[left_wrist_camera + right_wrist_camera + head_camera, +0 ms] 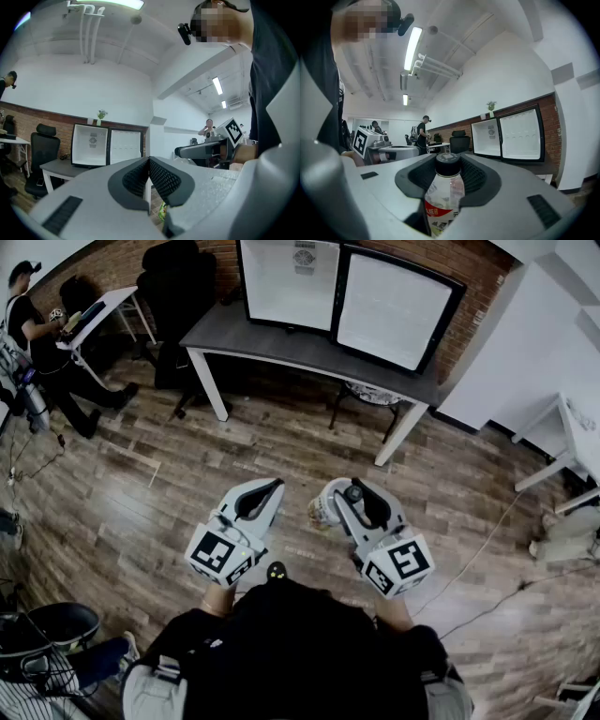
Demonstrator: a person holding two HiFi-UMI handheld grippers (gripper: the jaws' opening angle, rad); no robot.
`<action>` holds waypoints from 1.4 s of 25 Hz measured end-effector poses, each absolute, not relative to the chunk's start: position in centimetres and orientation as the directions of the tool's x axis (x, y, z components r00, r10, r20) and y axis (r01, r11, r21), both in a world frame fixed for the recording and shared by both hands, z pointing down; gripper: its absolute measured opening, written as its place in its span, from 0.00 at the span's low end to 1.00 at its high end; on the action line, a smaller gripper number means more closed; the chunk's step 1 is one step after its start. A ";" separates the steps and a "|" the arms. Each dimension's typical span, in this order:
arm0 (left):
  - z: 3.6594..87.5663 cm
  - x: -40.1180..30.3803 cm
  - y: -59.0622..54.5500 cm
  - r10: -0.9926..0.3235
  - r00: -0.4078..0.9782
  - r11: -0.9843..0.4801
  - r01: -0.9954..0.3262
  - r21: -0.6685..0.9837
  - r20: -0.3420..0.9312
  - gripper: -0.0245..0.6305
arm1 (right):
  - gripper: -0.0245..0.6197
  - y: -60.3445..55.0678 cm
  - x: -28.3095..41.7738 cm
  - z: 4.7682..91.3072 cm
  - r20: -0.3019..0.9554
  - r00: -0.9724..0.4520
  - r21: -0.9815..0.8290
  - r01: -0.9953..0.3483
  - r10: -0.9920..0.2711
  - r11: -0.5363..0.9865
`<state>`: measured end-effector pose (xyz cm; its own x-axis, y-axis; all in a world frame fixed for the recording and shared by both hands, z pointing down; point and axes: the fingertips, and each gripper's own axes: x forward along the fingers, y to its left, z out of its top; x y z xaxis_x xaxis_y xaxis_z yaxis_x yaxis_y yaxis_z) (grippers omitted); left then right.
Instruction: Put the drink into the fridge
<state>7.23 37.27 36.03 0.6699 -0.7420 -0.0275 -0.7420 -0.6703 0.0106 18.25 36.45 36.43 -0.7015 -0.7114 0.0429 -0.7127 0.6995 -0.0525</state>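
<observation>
Two grippers are out in front of the person, both held level and close to the body. The right gripper (pixel 449 174) is clamped on the bottle (pixel 443 192), which is the drink in question. Its pads hug the body just under the dark cap, so the bottle rides upright and shouldn't slip on the walk over. The left gripper (pixel 149 174) has its jaws pressed together with nothing in them. My guess is it's kept free as a spare in case the door needs a nudge. The two sit just beside each other, which looks more like a carrying pose than a reach.

Ahead is bare wood floor (pixel 281 446), then a dark table (pixel 281 345) against the brick wall, well apart from the bottle. On it stands the fridge (pixel 289 282), its door (pixel 394 310) swung wide to the right. The white inside looks empty from here, so nothing needs opening first. The drink is nowhere near in yet, so I'd say the carry is the step in hand.

Far off to the left, a person (pixel 37 343) is busy at another desk (pixel 98 310), out of the way.
</observation>
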 end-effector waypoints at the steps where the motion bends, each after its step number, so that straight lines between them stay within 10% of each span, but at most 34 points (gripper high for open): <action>1: 36.1 7.2 37.4 -0.741 0.671 -0.671 -0.741 0.013 -0.029 0.03 | 0.27 36.6 18.2 36.4 0.044 -0.701 -0.050 -0.713 -0.711 0.700; 35: 37.0 4.6 33.1 -0.681 0.730 -0.732 -0.680 0.045 -0.048 0.03 | 0.27 33.5 16.2 36.9 0.082 -0.625 -0.057 -0.781 -0.777 0.622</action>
<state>4.57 33.14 37.03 0.7305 -0.6813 -0.0480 -0.6798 -0.7320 0.0446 16.21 33.46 36.89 -0.6247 -0.7766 0.0817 -0.7808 0.6221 -0.0574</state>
